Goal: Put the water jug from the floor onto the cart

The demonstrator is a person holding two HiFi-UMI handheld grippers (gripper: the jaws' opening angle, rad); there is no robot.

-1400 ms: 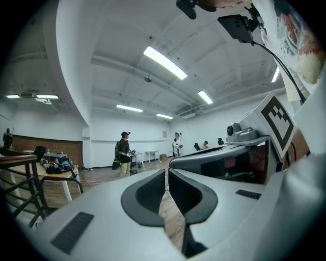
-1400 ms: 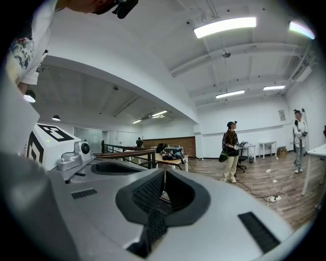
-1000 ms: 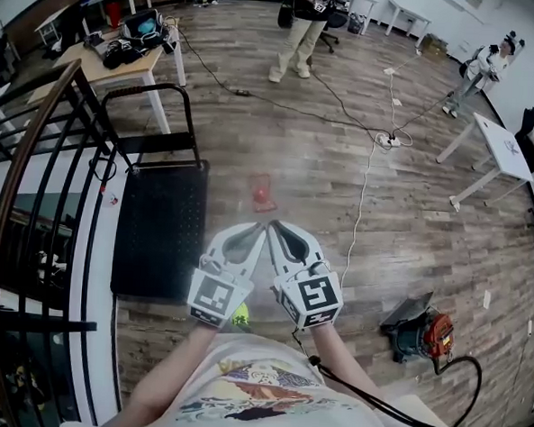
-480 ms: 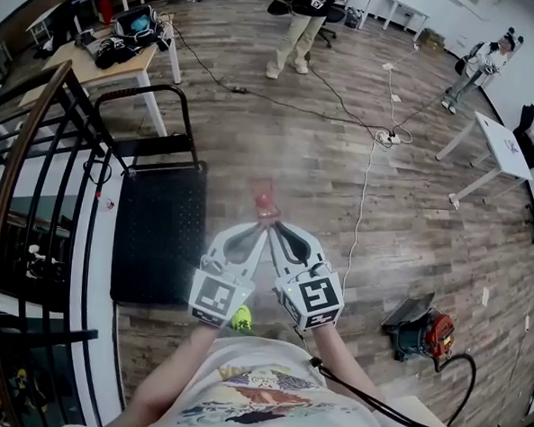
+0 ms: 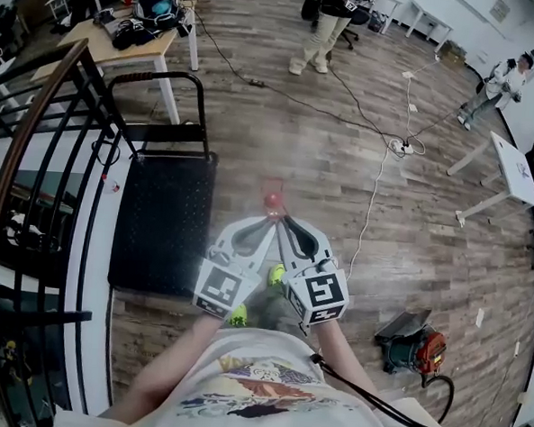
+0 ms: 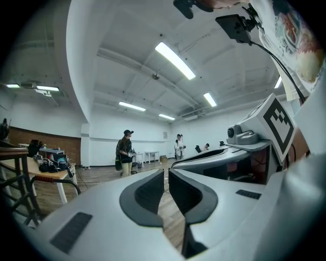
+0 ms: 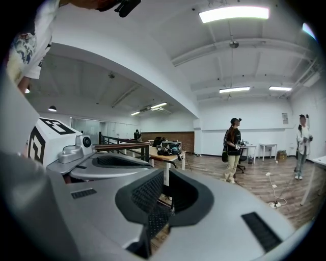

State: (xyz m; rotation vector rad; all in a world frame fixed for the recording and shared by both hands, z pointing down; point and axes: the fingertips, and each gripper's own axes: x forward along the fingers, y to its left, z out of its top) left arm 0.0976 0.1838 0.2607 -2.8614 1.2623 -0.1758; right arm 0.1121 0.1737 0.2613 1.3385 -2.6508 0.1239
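The water jug (image 5: 272,199) is a clear bottle with a red cap, standing on the wood floor; I see it from above, just beyond my gripper tips. The black flat cart (image 5: 163,220) with its looped handle (image 5: 158,80) lies to the jug's left. My left gripper (image 5: 264,224) and right gripper (image 5: 284,224) are held side by side, tips nearly touching, both shut and empty. In the left gripper view the left gripper's (image 6: 166,176) pads meet with nothing between them. The right gripper view shows the right gripper (image 7: 167,176) the same. The jug is hidden in both gripper views.
A dark stair railing (image 5: 36,149) runs along the left of the cart. A table with bags (image 5: 133,37) stands behind it. A person (image 5: 328,31) stands far ahead. Cables (image 5: 378,170) cross the floor. A white table (image 5: 513,169) and a power tool (image 5: 412,343) are on the right.
Both grippers have moved forward together towards the red-capped jug, and their tips now almost reach it. The jaws stayed shut.
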